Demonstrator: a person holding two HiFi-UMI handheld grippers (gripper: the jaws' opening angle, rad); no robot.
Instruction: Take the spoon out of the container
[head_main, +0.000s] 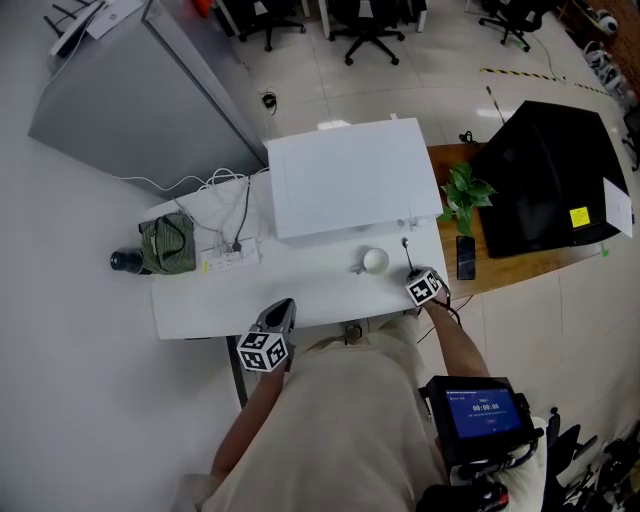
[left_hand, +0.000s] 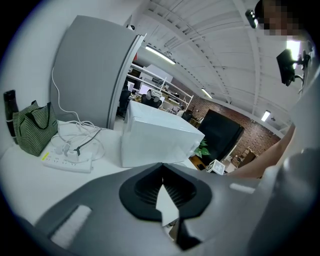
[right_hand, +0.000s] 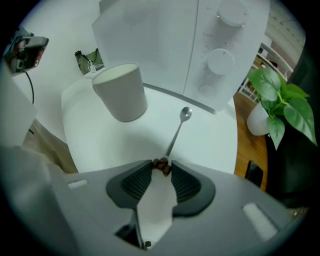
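1. Already outside the white cup (right_hand: 120, 92): the spoon (right_hand: 177, 131), just to the right of it and apart from it, over the white table (head_main: 200, 305).
2. Clamped at its brown near end between the two pads of the right gripper (right_hand: 161, 167); jaws closed on that end, with a narrow gap behind it.
3. Points with its metal bowl to the far side, toward the white microwave (right_hand: 165, 40); cannot tell if the bowl touches the tabletop.
4. Seen from the head view as a thin dark line (head_main: 407, 255) between the cup (head_main: 375, 260) and the right edge of the table, with the right gripper (head_main: 414, 274) at its near end.
5. Left gripper (left_hand: 161, 172) at the near edge of the table, well apart from the cup; jaws closed tip to tip, with nothing between them.
6. Same gripper in the head view (head_main: 284, 305), low and left of the person's body.
7. On the left part of the table: a power strip (head_main: 230, 260) with white cables and a green striped bag (head_main: 168, 245).
8. Right of the white table: a wooden desk (head_main: 500, 272) with a green plant (head_main: 465, 190), a dark phone (head_main: 466, 257) and a large black cover (head_main: 545, 180).
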